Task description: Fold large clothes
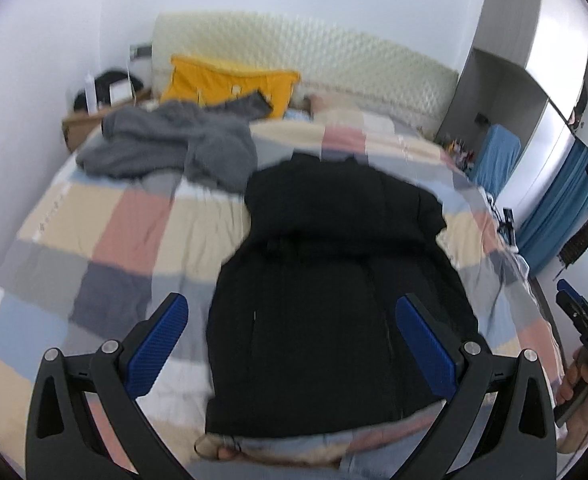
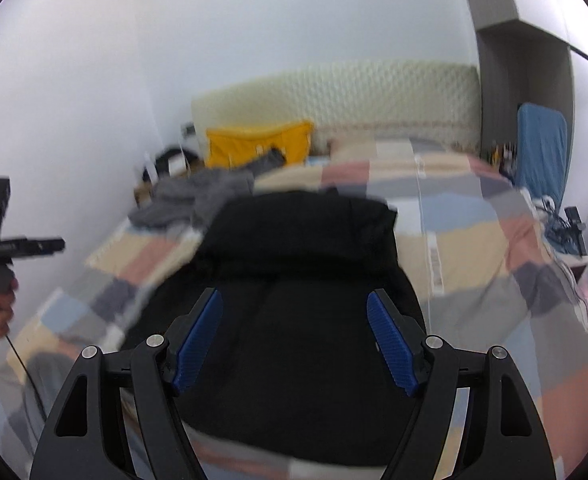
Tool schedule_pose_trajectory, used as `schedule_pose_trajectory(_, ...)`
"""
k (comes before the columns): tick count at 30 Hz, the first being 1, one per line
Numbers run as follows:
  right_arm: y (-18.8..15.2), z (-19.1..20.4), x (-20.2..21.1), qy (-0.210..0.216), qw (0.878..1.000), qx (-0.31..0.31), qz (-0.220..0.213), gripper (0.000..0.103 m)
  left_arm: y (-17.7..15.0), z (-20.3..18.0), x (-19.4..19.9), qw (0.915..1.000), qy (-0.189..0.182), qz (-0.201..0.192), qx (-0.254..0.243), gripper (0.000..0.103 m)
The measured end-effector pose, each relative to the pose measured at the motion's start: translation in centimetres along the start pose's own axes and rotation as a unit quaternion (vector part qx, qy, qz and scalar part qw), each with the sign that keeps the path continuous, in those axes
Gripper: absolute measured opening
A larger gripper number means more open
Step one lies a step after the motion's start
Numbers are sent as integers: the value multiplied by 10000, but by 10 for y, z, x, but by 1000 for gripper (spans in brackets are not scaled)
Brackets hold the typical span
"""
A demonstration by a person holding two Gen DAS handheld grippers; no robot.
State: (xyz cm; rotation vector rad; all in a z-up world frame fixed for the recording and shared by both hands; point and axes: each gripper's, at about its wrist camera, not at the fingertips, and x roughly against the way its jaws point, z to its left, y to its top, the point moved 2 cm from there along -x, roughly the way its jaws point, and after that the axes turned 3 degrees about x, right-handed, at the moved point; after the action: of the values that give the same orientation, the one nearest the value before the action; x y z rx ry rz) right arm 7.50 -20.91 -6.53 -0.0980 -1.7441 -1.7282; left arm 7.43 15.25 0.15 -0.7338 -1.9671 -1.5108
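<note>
Large black garment (image 1: 334, 280) lies laid out flat on the patchwork quilt in beige, pink, grey and blue squares (image 1: 105, 216) covering the bed, roughly mid-bed, long axis running toward the cream quilted headboard (image 1: 314, 52). Upper part looks folded over on itself; both views are motion-blurred, so I can't make out seams or sleeves. Left gripper (image 1: 291, 344), black frame with blue ribbed pads, hovers above the garment's near end, fingers spread wide, holding nothing. Right gripper (image 2: 294, 336), same build, also above the near half of the garment, fingers spread, nothing between them. Neither touches the fabric as far as I can tell. Crumpled grey clothing (image 1: 165, 144) sits on the quilt near the garment's far left corner. Yellow fabric bag (image 1: 229, 84) stands against the headboard behind it.
</note>
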Motion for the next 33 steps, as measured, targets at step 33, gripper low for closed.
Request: schedule_pose_trajectory(33,-142,-167,-115,842,8993,-3193,2866,78,-91,103,-188,9073,-823,3575,2057,103)
